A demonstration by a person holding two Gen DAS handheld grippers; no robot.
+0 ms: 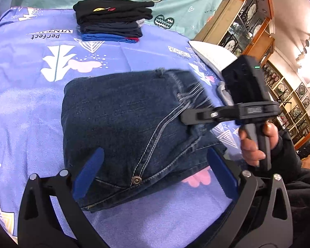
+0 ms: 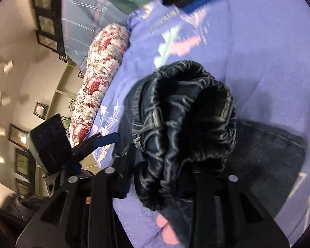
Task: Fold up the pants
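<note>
Left gripper [image 1: 155,175]: jaws wide, straddling the jeans [image 1: 122,122] folded on the purple bedsheet [image 1: 26,107], gripping nothing. Right gripper [image 2: 165,177]: narrowed on the bunched elastic waistband [image 2: 188,111]. Risk: thick bundle slips out, the fold falls open.

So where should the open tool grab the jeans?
Probably the near waistband corner of the jeans, by the metal button. That edge lies closest to the left tool, whose blue fingers already stand on either side of it. Come in low from the near side, since the far end is bunched in the right tool.
</note>
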